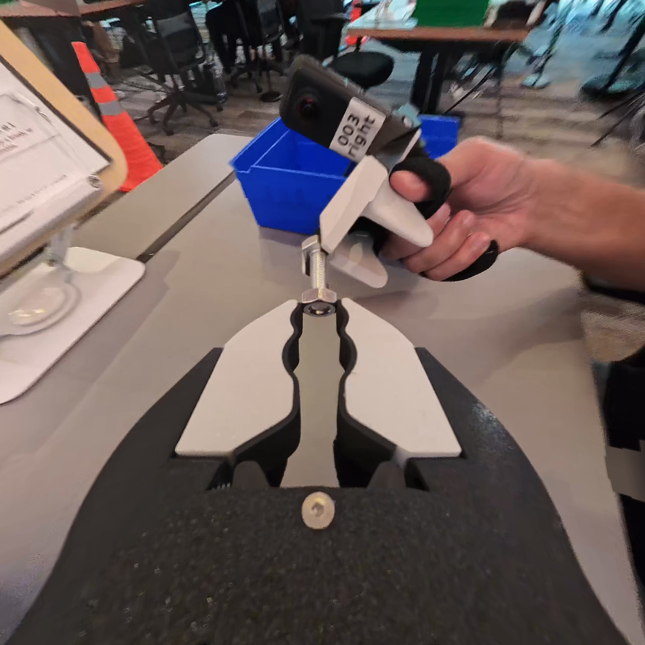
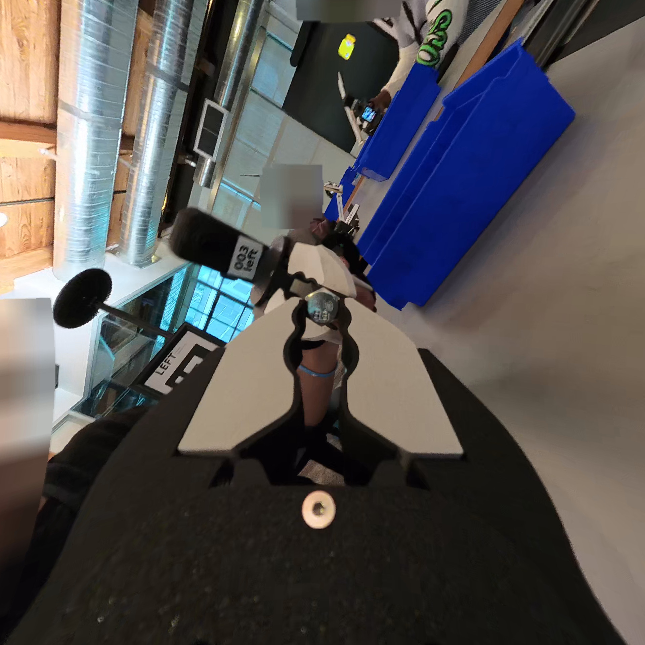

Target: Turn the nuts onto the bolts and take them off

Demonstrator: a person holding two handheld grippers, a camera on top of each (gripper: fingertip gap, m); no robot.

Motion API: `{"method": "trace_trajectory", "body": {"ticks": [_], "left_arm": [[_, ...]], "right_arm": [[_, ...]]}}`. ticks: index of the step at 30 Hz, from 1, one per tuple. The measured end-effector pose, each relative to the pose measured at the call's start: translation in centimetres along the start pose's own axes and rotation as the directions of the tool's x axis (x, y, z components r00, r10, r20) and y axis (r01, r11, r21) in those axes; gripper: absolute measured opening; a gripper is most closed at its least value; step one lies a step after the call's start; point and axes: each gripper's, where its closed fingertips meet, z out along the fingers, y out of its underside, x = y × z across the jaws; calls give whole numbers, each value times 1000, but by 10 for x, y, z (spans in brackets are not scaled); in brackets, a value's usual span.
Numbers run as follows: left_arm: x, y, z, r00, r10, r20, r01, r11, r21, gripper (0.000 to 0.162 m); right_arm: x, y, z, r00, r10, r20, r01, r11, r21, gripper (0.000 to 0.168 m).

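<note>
Blue plastic bin (image 1: 293,188) on grey table (image 1: 195,279); contents not visible. Second blue bin (image 2: 398,132) sits behind it. One silver threaded steel bolt (image 1: 317,267), one hex nut (image 1: 318,296) on it. Left gripper (image 1: 319,309) pinches the nut; right gripper (image 2: 321,310) clamps the bolt head.
</note>
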Motion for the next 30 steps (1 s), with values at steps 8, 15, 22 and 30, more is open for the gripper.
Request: {"method": "trace_trajectory", "body": {"ticks": [8, 15, 22, 30], "left_arm": [[18, -17, -16, 752, -474, -458, 533, 846, -1, 17], [21, -8, -15, 481, -650, -588, 725, 672, -151, 17], [14, -16, -22, 768, -440, -466, 511, 859, 31, 56], [26, -25, -33, 968, 23, -251, 30, 979, 203, 43]], "right_arm": [[-12, 24, 2, 893, -447, 38, 447, 879, -168, 18], [1, 28, 0, 429, -896, -116, 834, 442, -331, 18], [-11, 21, 2, 739, -672, -52, 658, 736, -162, 18], [-26, 31, 8, 909, -385, 158, 405, 907, -118, 18]]}}
